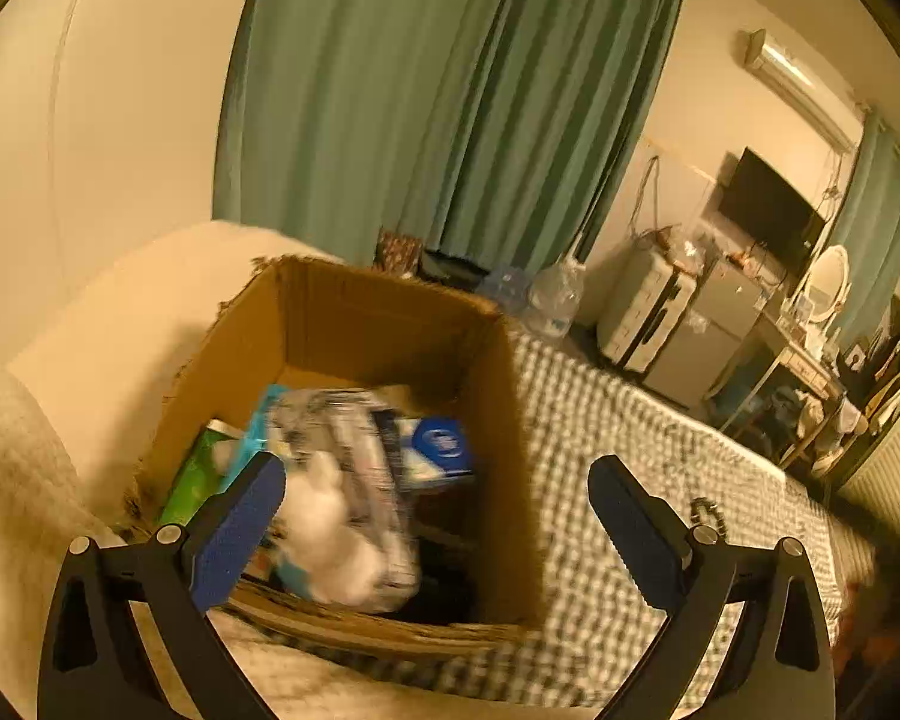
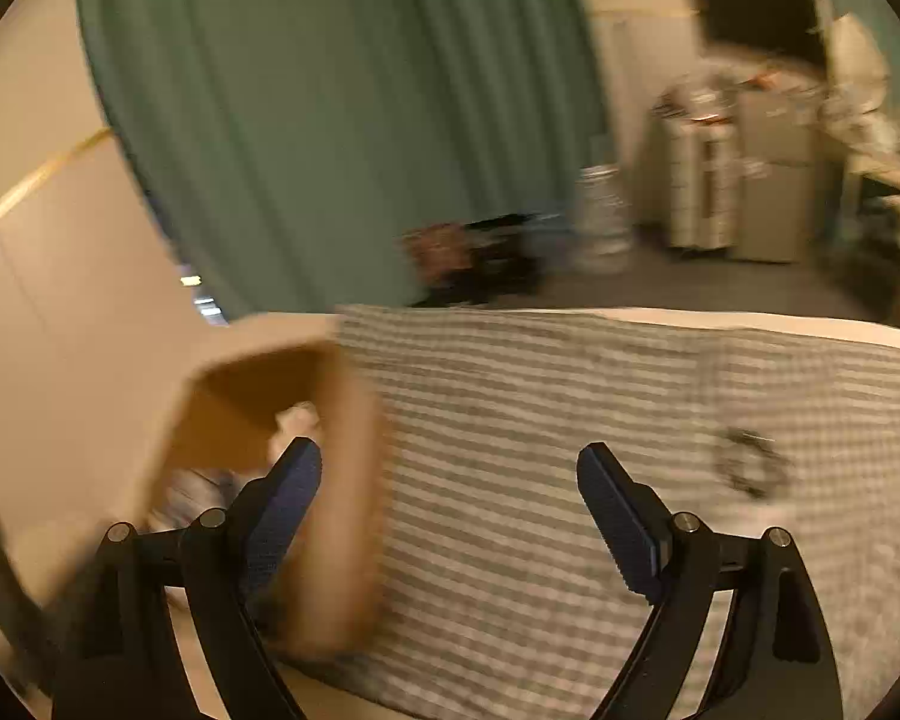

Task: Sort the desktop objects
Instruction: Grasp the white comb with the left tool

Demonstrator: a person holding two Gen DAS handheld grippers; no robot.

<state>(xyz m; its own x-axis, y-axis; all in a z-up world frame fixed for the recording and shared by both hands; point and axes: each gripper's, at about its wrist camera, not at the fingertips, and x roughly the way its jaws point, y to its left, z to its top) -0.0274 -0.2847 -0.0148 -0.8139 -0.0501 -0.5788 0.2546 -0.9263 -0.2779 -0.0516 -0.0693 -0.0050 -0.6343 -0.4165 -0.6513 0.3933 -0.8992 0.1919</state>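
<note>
The left gripper [image 1: 437, 495] tilts downward, its blue-padded jaws spread wide with nothing clamped between them. The right gripper [image 2: 449, 483] tilts downward too, jaws wide and empty.

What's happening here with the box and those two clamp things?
Someone is tidying loose items into a cardboard box that sits on a checked cloth. The box already holds a jumble of packets, blurred here. Both hand-held tools are open and empty: the left gripper hangs over the box, the right gripper beside it. A small dark ring-shaped item lies out on the cloth.
</note>
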